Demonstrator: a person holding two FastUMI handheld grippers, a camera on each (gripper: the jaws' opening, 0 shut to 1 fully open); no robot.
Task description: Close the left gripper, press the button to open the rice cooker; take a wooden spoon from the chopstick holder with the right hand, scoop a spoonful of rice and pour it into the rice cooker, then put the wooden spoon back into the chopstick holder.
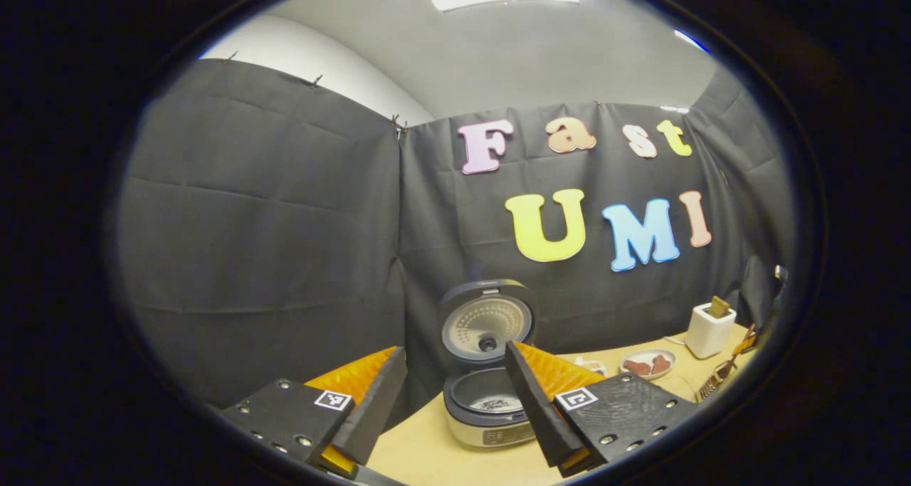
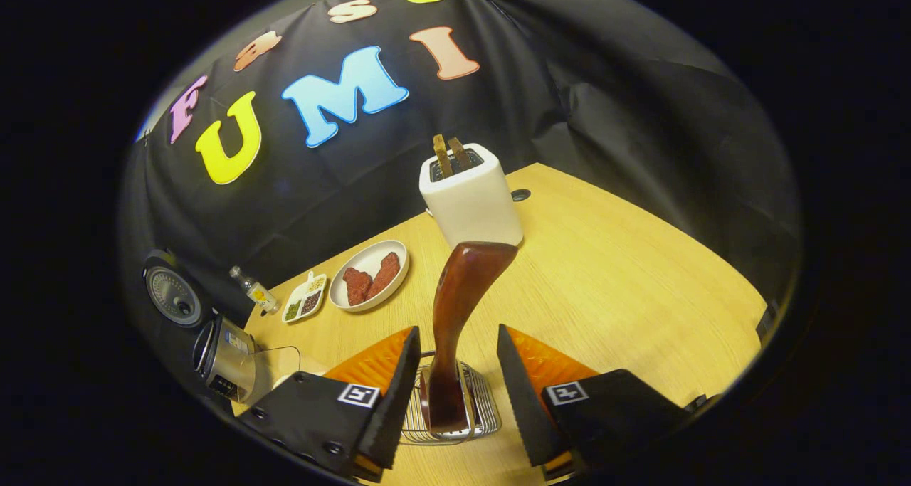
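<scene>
In the right gripper view, the right claw (image 2: 455,386) stands open, its two fingers spread on either side of the wooden spoon (image 2: 459,308) without touching it. The spoon stands upright in the wire chopstick holder (image 2: 484,415), which sits on the wooden surface (image 2: 626,272) between the fingers; the spoon's handle rises and curves toward the far side. Beyond it stands a white toaster (image 2: 471,201) with two slices poking out of its slots. To the left lie a white plate (image 2: 370,272) with dark reddish pieces on it, a small divided dish (image 2: 304,297) of grains, and a small bottle (image 2: 249,287). At the far left edge stands the rice cooker (image 2: 224,358) with its lid (image 2: 171,294) raised.

In the left gripper view, the left claw (image 1: 455,408) is also open and holds nothing, its fingers well apart. Between them, farther off on the surface, the rice cooker (image 1: 487,415) sits with its lid (image 1: 486,322) swung up and the inner pot exposed. To the right of it lie the plate (image 1: 646,363) and then the toaster (image 1: 710,328) near the black cloth wall (image 1: 270,244).
</scene>
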